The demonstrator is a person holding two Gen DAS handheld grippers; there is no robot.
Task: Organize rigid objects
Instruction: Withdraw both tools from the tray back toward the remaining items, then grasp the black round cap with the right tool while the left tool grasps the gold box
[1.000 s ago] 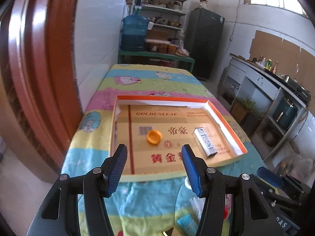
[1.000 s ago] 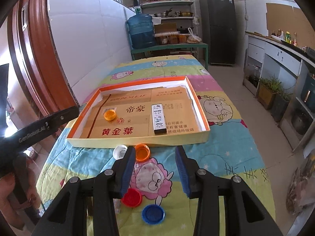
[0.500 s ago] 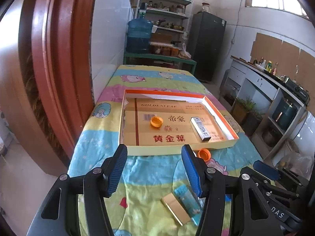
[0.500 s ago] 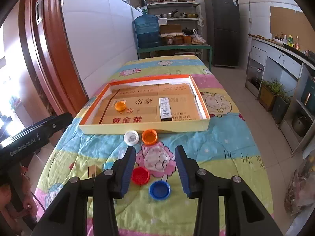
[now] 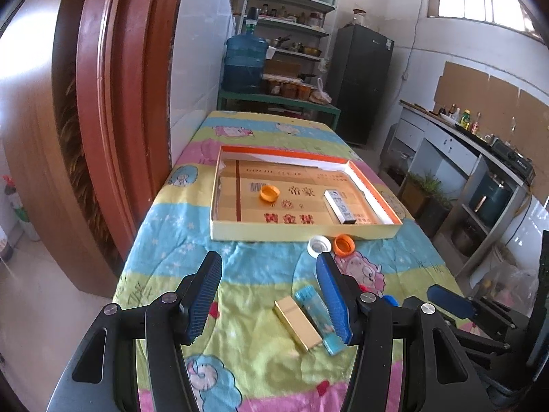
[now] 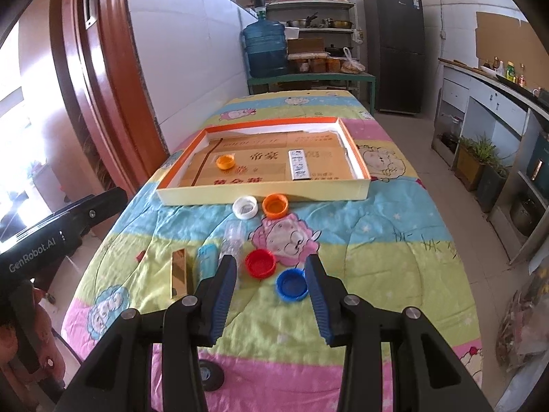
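Tray: a shallow cardboard tray (image 6: 264, 197) with an orange rim and pale outer walls lies mid-tabletop, its floor lined with brown printed card.
In the tray: an orange cap (image 6: 226, 162) towards the left and a long white printed box (image 6: 299, 169) towards the right, well apart.
Caps outside: a white cap (image 6: 245, 207) and a second orange cap (image 6: 275, 205) sit side by side just before the tray's near wall; a red cap (image 6: 260, 263) and a blue cap (image 6: 291, 285) lie nearer the camera, close together, all open side up.
Flat pieces: a gold bar-shaped box (image 5: 298, 324) and a light blue lighter (image 5: 317, 313) lie side by side; a clear plastic piece (image 6: 233, 237) lies just beyond the lighter.
Tabletop: covered by a cartoon cloth (image 6: 377, 240) in blue, yellow and pink bands.
Left tongs (image 5: 269, 297): apart, nothing between the pads, held over the near end of the cloth by the gold box and lighter.
Right tongs (image 6: 271, 295): apart, empty, with the red and blue caps seen between the tips.
Edges: a red-brown door frame (image 5: 113, 120) and white tiled wall stand close along the left side.
Open room: bare cloth right of the caps and beyond the tray; clear floor on the right.
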